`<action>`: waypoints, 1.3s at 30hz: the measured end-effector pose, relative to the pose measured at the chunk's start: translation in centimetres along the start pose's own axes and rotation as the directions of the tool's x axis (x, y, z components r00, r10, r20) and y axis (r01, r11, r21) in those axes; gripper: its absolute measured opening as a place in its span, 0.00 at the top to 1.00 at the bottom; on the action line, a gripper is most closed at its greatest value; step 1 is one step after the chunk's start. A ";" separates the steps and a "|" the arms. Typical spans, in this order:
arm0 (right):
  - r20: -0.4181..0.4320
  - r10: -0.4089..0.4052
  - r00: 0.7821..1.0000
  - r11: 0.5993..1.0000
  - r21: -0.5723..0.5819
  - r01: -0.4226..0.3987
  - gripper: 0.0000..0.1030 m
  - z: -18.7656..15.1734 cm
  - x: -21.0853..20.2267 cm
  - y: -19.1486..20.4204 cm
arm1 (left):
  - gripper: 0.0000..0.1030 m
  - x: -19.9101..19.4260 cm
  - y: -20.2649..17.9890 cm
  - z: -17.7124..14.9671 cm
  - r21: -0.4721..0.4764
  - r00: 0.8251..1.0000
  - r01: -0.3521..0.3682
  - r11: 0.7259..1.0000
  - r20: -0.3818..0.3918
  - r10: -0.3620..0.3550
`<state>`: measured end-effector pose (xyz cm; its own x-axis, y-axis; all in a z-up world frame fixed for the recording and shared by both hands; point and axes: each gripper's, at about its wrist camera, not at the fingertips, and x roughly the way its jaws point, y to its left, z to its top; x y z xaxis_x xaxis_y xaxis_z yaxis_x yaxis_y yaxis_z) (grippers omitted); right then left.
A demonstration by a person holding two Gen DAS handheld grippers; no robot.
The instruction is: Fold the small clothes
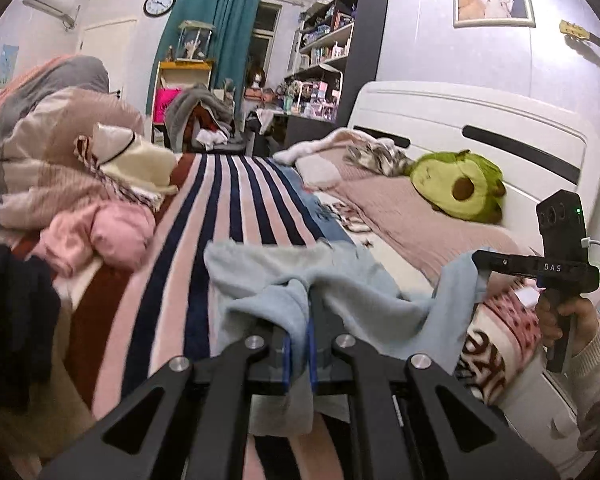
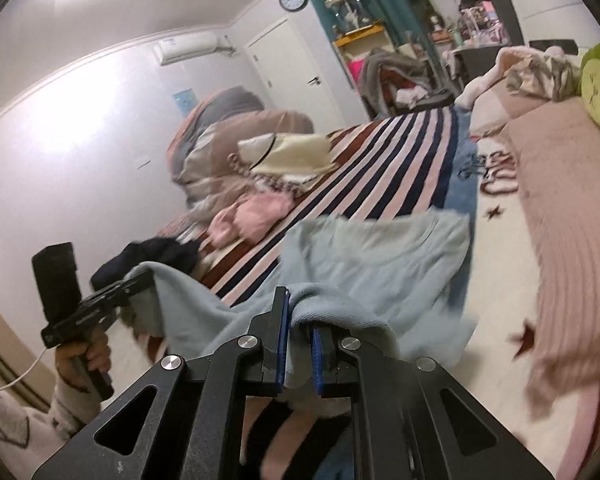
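Left gripper [image 1: 298, 344]: pinching top [image 1: 340, 280]
Right gripper [image 2: 299, 334]: pinching its other corner
Top: slung sideways between them, above bed [image 1: 228, 208]

A clear lane is left along the striped blanket [image 1: 228, 216]; it is bounded by the clothes pile [image 1: 60, 168] and the avocado toy [image 1: 460, 188].

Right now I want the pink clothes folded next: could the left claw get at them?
Probably not yet. The left claw is shut on the light blue garment, as is the right claw. The pink clothes lie uncovered on the striped blanket.
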<state>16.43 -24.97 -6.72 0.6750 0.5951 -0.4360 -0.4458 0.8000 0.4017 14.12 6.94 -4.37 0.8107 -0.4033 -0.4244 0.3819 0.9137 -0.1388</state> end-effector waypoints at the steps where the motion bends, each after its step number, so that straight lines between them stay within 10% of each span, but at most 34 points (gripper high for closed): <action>1: 0.005 -0.005 1.000 1.000 0.001 0.005 0.96 0.7 0.4 -0.5 | 0.96 0.6 0.2 0.6 0.003 1.000 -0.003 1.000 0.003 0.003; 14: 0.008 -0.089 0.996 0.996 0.003 0.089 0.96 8.5 7.8 -8.4 | 0.96 13.2 5.3 7.5 0.042 0.999 -0.034 0.999 -0.037 0.036; 24: -0.182 -0.147 0.972 0.985 0.065 0.161 0.95 7.5 15.4 -14.8 | 0.95 22.9 8.7 5.9 0.023 0.977 -0.046 0.999 -0.206 0.049; 27: -0.230 -0.152 0.961 0.983 0.062 0.171 0.93 6.5 16.3 -15.4 | 0.82 23.5 8.9 5.1 0.038 0.972 -0.048 0.998 -0.228 0.055; 30: -0.261 -0.166 0.951 0.980 0.065 0.189 0.71 6.0 16.4 -15.7 | 0.40 22.8 9.2 4.7 0.040 0.973 -0.078 0.996 -0.214 0.085; 32: -0.251 -0.212 0.944 0.973 0.034 0.228 0.46 6.2 15.4 -15.1 | 0.40 21.5 9.7 5.0 0.043 0.975 -0.086 0.995 -0.200 0.092; 39: -0.167 -0.213 0.963 0.976 -0.078 0.202 0.46 8.1 11.0 -10.4 | 0.39 16.1 8.6 6.7 0.097 0.989 -0.046 0.994 -0.134 0.058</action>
<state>33.25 -27.42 -9.16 0.6467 0.4156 -0.6395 -0.3448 0.9072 0.2408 33.47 7.99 -6.41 0.7646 -0.3389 -0.5482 0.3856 0.9221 -0.0322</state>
